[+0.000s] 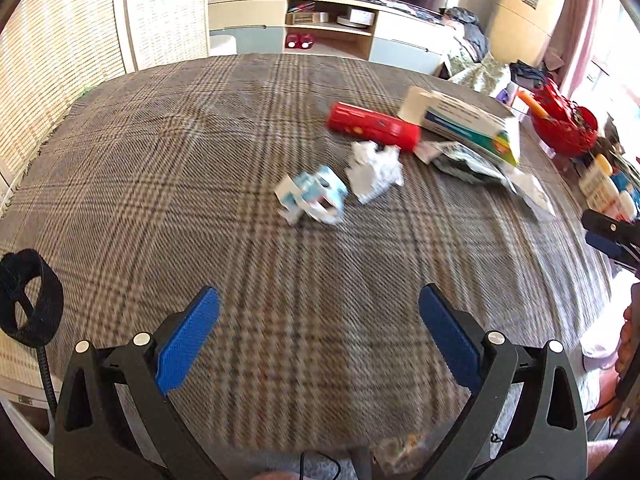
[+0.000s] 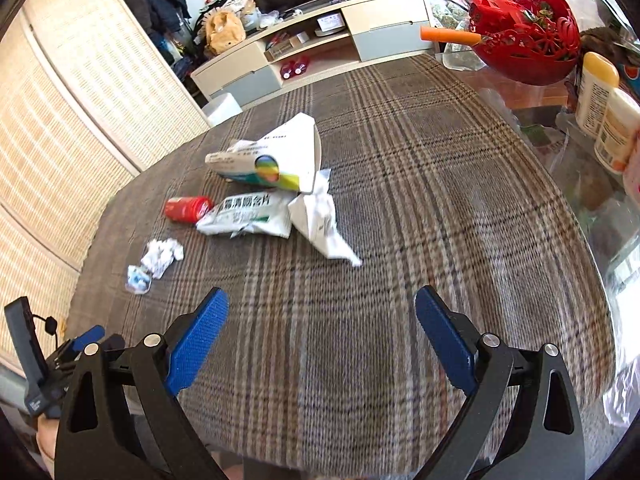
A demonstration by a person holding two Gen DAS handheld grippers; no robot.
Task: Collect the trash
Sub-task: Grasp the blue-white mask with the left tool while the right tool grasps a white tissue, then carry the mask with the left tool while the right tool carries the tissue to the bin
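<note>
Your left gripper (image 1: 320, 320) hangs over the plaid cloth (image 1: 160, 184) with blue pads spread wide, nothing between them. Your right gripper (image 2: 322, 320): same, tongs wide apart, empty.

Left wrist view, near to far. Bare cloth lies from the fingertips up to the trash, open room ahead and toward 9 o'clock. At 12 o'clock, a crushed blue-and-white carton (image 1: 312, 198). Just beside it at 1 o'clock, a crumpled white paper ball (image 1: 374, 172). Beyond that, a red tube (image 1: 374, 125), long axis running 10 to 4 o'clock. Its far-right end is near an opened white box (image 1: 460, 120), long axis also 10 to 4. A dark foil pouch (image 1: 466, 162) and torn white wrapper (image 1: 532, 192) trail from under the box toward 4 o'clock.

Right wrist view: the same heap sits at 11 o'clock, with the wrapper's tip nearest. Cloth edge runs along 2–3 o'clock; past it, bare glass tabletop (image 2: 520, 92) crowded with white bottles (image 2: 598, 92) and a red basket (image 2: 528, 44). Low cabinet (image 2: 312, 40) stands beyond the table's far edge.
</note>
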